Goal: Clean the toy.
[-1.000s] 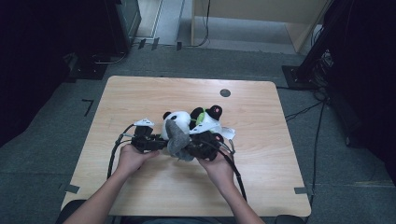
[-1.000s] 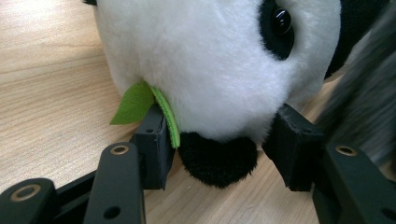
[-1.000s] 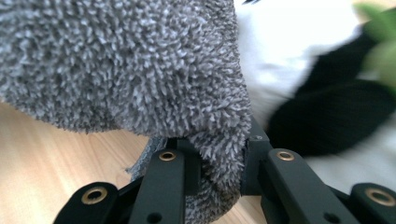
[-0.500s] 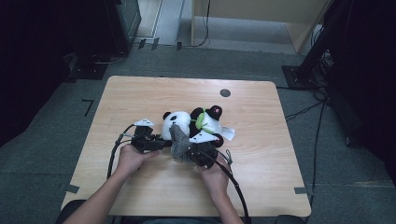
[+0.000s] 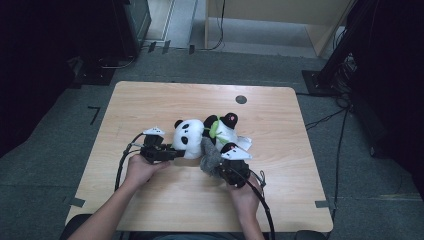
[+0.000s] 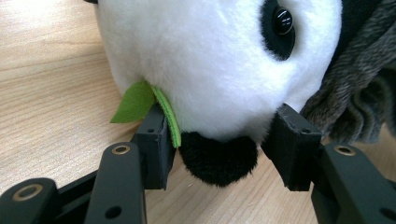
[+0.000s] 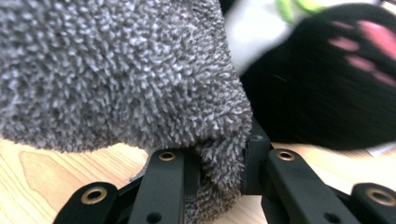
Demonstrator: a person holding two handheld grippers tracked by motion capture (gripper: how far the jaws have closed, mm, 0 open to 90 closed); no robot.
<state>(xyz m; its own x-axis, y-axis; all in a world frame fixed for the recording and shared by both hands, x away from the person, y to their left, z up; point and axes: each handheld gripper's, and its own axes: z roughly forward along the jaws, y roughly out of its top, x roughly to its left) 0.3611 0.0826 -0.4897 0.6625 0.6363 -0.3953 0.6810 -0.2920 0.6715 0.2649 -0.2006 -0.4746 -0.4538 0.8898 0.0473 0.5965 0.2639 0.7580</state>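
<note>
The grey fuzzy cloth [image 7: 121, 74] is pinched at its lower edge between the jaws of the right tongs [image 7: 222, 163], which are closed nearly all the way on a fold of the pile. From there it rises up and away from those tongs, draped against the side of the plush panda [image 5: 192, 137]. In the left gripper view it hangs just beyond the right-hand jaw [image 6: 355, 93].

The panda lies on its side on the wooden worktop [image 5: 165, 100], its white head directly in front of the left tongs [image 6: 224, 149]. Those tongs stand partly open and press on the lower part of the head, one jaw beside a green felt leaf [image 6: 135, 100], the other near the eye patch, with the black nose patch between them. The panda's black foot with pink pads [image 7: 355, 42] sits just past the right tongs, up and to the right.

As I judge it, the work is pulling the cloth off the toy while the head is held. The left grip sits on soft, rounded plush, so a firm tug could let the head slip out and drag the whole toy along. The right tongs hold only a small fold, which could pull free of the fluffy pile. The leaf could also be caught and bent by the left jaw.

No containers are on the worktop.
</note>
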